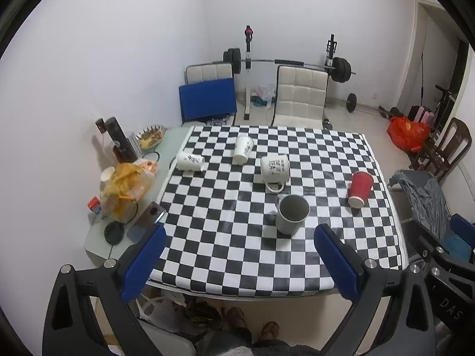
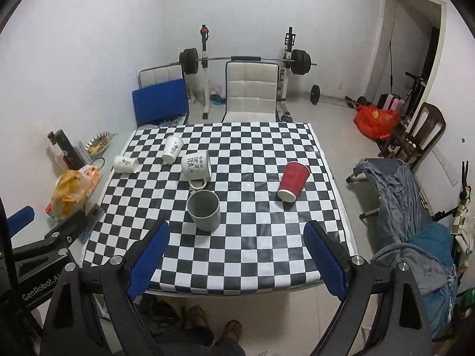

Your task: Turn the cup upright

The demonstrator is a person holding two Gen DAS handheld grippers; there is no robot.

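A checkered table (image 1: 237, 252) (image 2: 237, 252) holds several cups. A grey mug (image 1: 291, 214) (image 2: 204, 210) stands upright near the middle. A red paper cup (image 1: 359, 189) (image 2: 293, 181) lies on its side at the right. A white "cup of tea" mug (image 1: 274, 169) (image 2: 196, 165) lies on its side. Two white cups (image 1: 190, 160) (image 1: 242, 149) (image 2: 126, 164) (image 2: 172, 149) lie tipped at the back left. My left gripper (image 1: 239, 231) and right gripper (image 2: 236, 228) are both open and empty, held above the table's near edge.
A grey side table (image 1: 98, 240) at the left holds a yellow bag (image 1: 126, 190) (image 2: 69, 192), a bowl (image 1: 152, 137) and clutter. White chairs (image 1: 299, 98) (image 2: 249, 92) and a barbell rack (image 1: 285, 62) stand behind. A cloth-draped chair (image 2: 394, 190) is at the right.
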